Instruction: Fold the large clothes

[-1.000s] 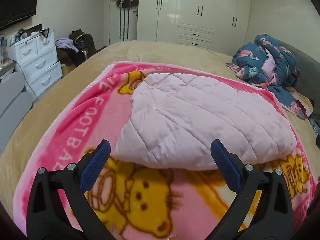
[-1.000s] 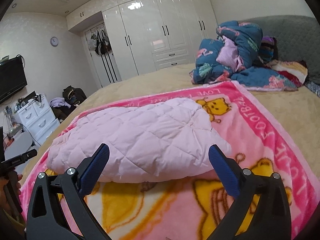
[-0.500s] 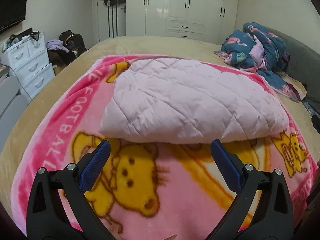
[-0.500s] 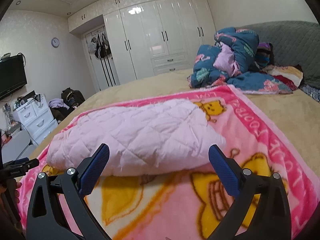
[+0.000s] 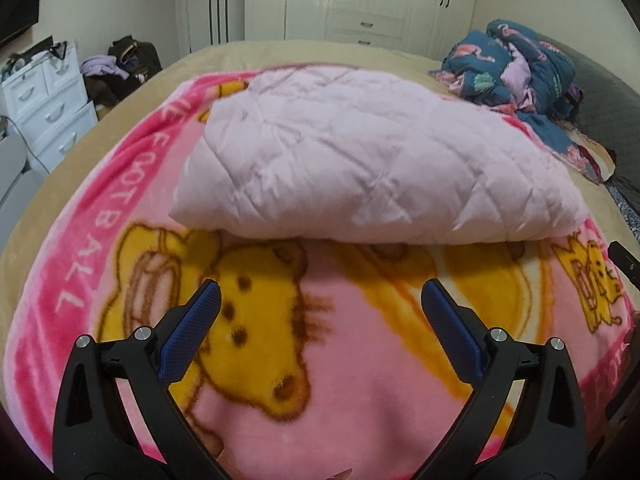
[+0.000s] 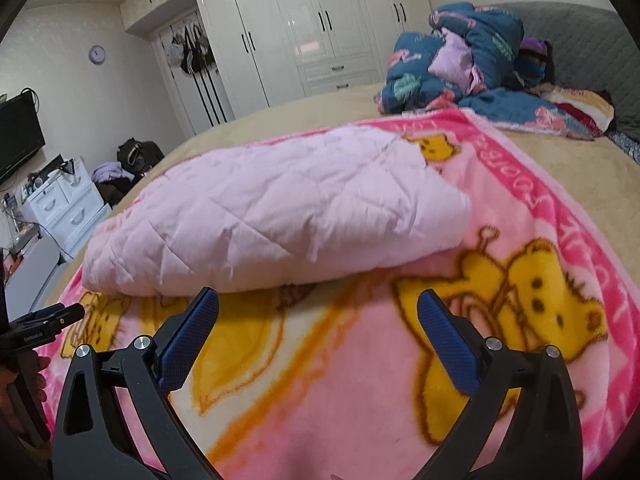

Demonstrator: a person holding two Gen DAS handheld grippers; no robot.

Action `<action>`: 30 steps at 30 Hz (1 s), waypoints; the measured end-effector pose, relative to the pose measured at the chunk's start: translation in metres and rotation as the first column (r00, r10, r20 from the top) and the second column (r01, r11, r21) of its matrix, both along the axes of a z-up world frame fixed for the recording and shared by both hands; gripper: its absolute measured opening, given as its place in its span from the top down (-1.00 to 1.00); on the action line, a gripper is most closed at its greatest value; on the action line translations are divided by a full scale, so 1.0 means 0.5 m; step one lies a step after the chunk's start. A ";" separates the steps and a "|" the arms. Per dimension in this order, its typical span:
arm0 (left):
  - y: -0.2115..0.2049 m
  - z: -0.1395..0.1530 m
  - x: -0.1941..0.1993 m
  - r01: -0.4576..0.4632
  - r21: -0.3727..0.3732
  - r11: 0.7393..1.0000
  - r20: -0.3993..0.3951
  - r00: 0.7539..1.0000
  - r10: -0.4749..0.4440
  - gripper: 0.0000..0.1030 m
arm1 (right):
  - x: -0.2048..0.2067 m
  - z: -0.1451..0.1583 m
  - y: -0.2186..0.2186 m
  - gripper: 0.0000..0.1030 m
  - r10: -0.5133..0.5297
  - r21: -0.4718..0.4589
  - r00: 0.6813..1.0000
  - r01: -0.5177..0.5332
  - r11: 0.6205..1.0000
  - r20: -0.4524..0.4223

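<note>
Pale pink quilted garment (image 5: 372,160) lies folded

One folded pink quilted garment (image 5: 372,168) lies on one pink cartoon blanket (image 5: 340,360), centre of frame. One heap of blue patterned bedding (image 5: 516,68) sits upper right. One white drawer unit (image 5: 48,96) stands at left. One wall clock (image 6: 97,54) hangs upper left. Two grippers: left gripper (image 5: 320,300), right gripper (image 6: 318,306), both empty, jaws spread.
</note>
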State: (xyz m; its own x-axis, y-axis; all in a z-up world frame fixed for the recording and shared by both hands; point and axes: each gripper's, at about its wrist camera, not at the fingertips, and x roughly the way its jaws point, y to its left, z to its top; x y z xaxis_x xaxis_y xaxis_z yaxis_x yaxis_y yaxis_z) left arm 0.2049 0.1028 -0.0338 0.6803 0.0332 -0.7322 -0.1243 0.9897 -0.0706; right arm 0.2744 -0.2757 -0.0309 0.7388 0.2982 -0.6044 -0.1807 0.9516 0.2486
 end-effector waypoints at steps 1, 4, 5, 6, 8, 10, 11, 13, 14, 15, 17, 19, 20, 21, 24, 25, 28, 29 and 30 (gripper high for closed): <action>0.004 -0.007 0.004 -0.006 0.001 1.000 -0.006 1.000 0.006 -0.82 | 0.003 -0.006 0.000 -0.92 -0.003 -0.005 1.000 0.003 1.000 -0.008; 0.019 -0.025 0.015 -0.027 -0.001 1.000 -0.025 0.999 0.027 -0.82 | 0.020 -0.032 -0.006 -0.92 -0.023 -0.018 0.998 0.022 1.000 -0.054; 0.024 -0.031 0.018 -0.033 -0.005 0.999 -0.030 0.999 0.033 -0.82 | 0.025 -0.038 -0.009 -0.92 -0.027 -0.019 0.998 0.026 0.999 -0.065; 0.031 -0.038 0.024 -0.043 -0.009 0.999 -0.042 0.998 0.042 -0.82 | 0.030 -0.047 -0.012 -0.92 -0.033 -0.018 0.996 0.032 0.999 -0.079; 0.044 -0.050 0.032 -0.057 -0.029 0.998 -0.060 0.997 0.056 -0.82 | 0.043 -0.060 -0.018 -0.92 -0.044 -0.007 0.994 0.044 0.999 -0.104; 0.052 -0.055 0.040 -0.068 -0.047 0.997 -0.070 0.996 0.064 -0.82 | 0.054 -0.071 -0.025 -0.92 -0.053 0.020 0.991 0.056 0.998 -0.127; 0.057 -0.058 0.045 -0.076 -0.056 0.995 -0.073 0.995 0.072 -0.82 | 0.062 -0.078 -0.032 -0.92 -0.057 0.052 0.988 0.065 0.996 -0.145; 0.062 -0.060 0.053 -0.083 -0.061 0.995 -0.070 0.994 0.079 -0.82 | 0.071 -0.090 -0.043 -0.92 -0.062 0.102 0.982 0.081 0.992 -0.176; 0.063 -0.062 0.055 -0.087 -0.058 0.994 -0.072 0.994 0.083 -0.82 | 0.073 -0.093 -0.048 -0.92 -0.066 0.116 0.980 0.089 0.989 -0.186; 0.064 -0.063 0.060 -0.094 -0.056 0.994 -0.073 0.993 0.090 -0.82 | 0.076 -0.097 -0.053 -0.92 -0.075 0.129 0.978 0.101 0.987 -0.194; 0.068 -0.063 0.065 -0.100 -0.070 0.992 -0.070 0.993 0.095 -0.82 | 0.081 -0.098 -0.059 -0.92 -0.087 0.136 0.977 0.115 0.984 -0.197; 0.072 -0.062 0.072 -0.105 -0.095 0.990 -0.068 0.993 0.099 -0.82 | 0.088 -0.095 -0.062 -0.92 -0.101 0.138 0.977 0.128 0.982 -0.188; 0.074 -0.060 0.075 -0.106 -0.108 0.988 -0.060 0.993 0.100 -0.82 | 0.090 -0.093 -0.063 -0.92 -0.105 0.141 0.977 0.132 0.981 -0.186; 0.077 -0.058 0.079 -0.110 -0.115 0.987 -0.055 0.993 0.104 -0.82 | 0.093 -0.091 -0.063 -0.92 -0.108 0.143 0.977 0.135 0.980 -0.184; 0.086 -0.055 0.090 -0.101 -0.187 0.977 -0.047 0.995 0.093 -0.82 | 0.112 -0.089 -0.068 -0.92 -0.119 0.157 0.975 0.149 0.976 -0.185; 0.090 -0.055 0.094 -0.101 -0.214 0.972 -0.046 0.995 0.094 -0.82 | 0.121 -0.088 -0.071 -0.92 -0.122 0.168 0.974 0.154 0.974 -0.189; 0.106 -0.056 0.110 -0.101 -0.303 0.948 -0.036 0.995 0.095 -0.82 | 0.145 -0.084 -0.080 -0.92 -0.114 0.216 0.972 0.159 0.963 -0.205; 0.110 -0.056 0.114 -0.105 -0.316 0.943 -0.034 0.994 0.100 -0.82 | 0.156 -0.085 -0.088 -0.92 -0.118 0.241 0.970 0.170 0.956 -0.214; 0.117 -0.057 0.121 -0.111 -0.336 0.935 -0.035 0.994 0.105 -0.82 | 0.165 -0.087 -0.096 -0.92 -0.121 0.266 0.967 0.180 0.947 -0.223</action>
